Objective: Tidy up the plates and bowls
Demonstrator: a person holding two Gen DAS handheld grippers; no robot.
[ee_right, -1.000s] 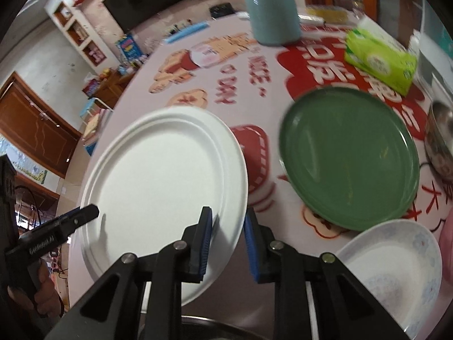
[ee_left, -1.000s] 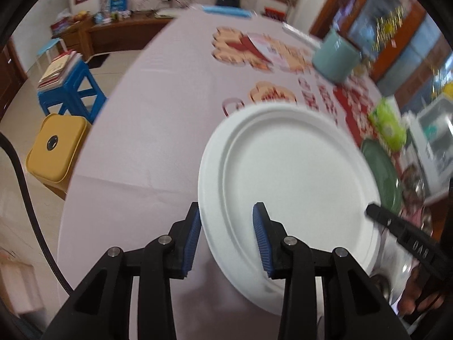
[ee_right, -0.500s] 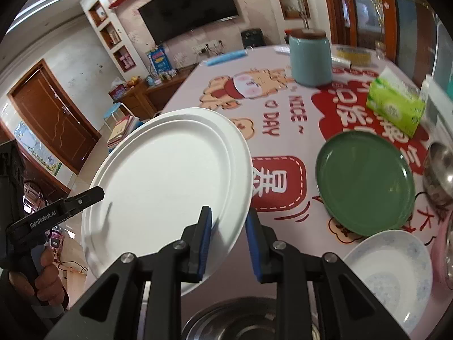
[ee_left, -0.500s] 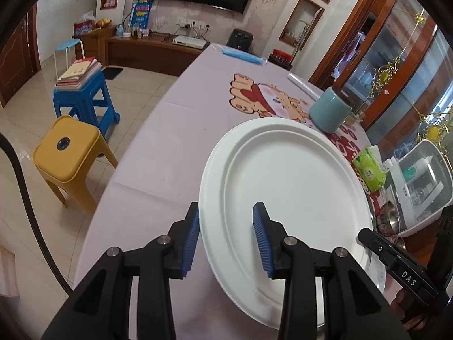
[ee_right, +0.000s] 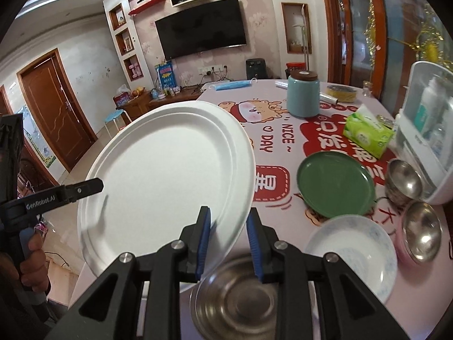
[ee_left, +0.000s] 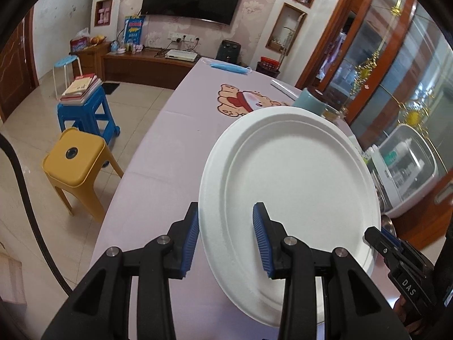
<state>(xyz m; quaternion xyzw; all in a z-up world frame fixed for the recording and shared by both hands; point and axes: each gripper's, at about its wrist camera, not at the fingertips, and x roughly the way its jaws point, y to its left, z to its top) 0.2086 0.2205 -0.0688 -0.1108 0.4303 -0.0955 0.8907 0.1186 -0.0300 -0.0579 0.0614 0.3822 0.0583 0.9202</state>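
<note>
Right gripper (ee_right: 228,239) view alone shows green plate (ee_right: 336,184)

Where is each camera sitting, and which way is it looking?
Left wrist: on the left tool, facing along the table toward the TV; shows the white plate it straddles, plus the right tool's tip.
Right wrist: on the right tool, facing likewise; shows the green plate, left tool and hand.
Shared: white plate, teal jar.

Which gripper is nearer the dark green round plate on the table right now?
Right. The right gripper clamps the big white plate's rim just beside the dark green round plate; the left gripper holds the opposite rim, farther away.
</note>
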